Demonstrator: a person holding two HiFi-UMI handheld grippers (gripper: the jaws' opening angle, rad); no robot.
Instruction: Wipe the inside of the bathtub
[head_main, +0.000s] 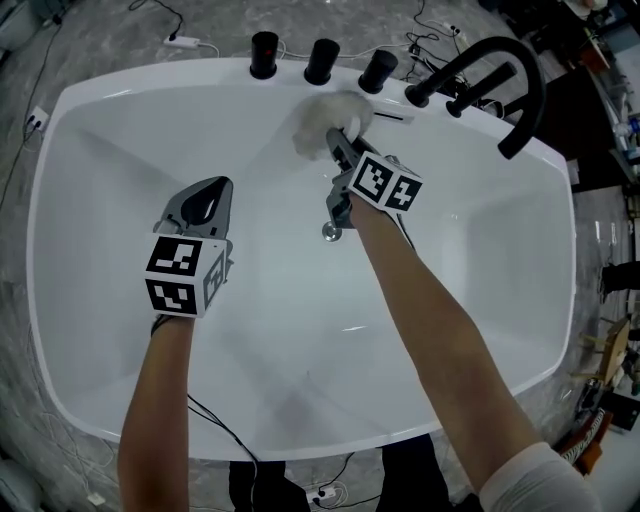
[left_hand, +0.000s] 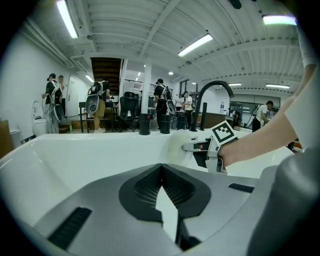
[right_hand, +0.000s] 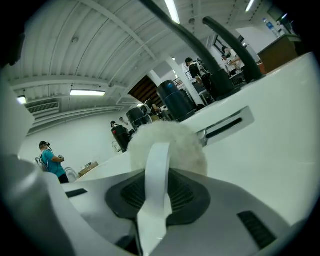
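Nearest me, my left gripper (head_main: 214, 190) hovers above the basin floor with its jaws pressed together on nothing. I judge it is parked low and to the side so it does not cross the working arm. Further in, my right gripper (head_main: 342, 148) has its jaws clenched on the flat white strap (right_hand: 156, 170) of a fluffy white round wiping pad (head_main: 328, 118). The strap runs up between the jaws, so the pad's soft face points away from me toward the surface to be cleaned. The pad sits against the far inner wall of the glossy white oval bathtub (head_main: 480, 250), just below the rim and just beside a narrow chrome-framed overflow slot (right_hand: 229, 124). Holding it by the strap seems to let me push flat against the slope. On the rim beyond stand three black cylindrical knobs (head_main: 321, 60) and an arched black tap (head_main: 515, 90), both close enough to snag a high stroke. I cannot tell which surfaces are already wiped.
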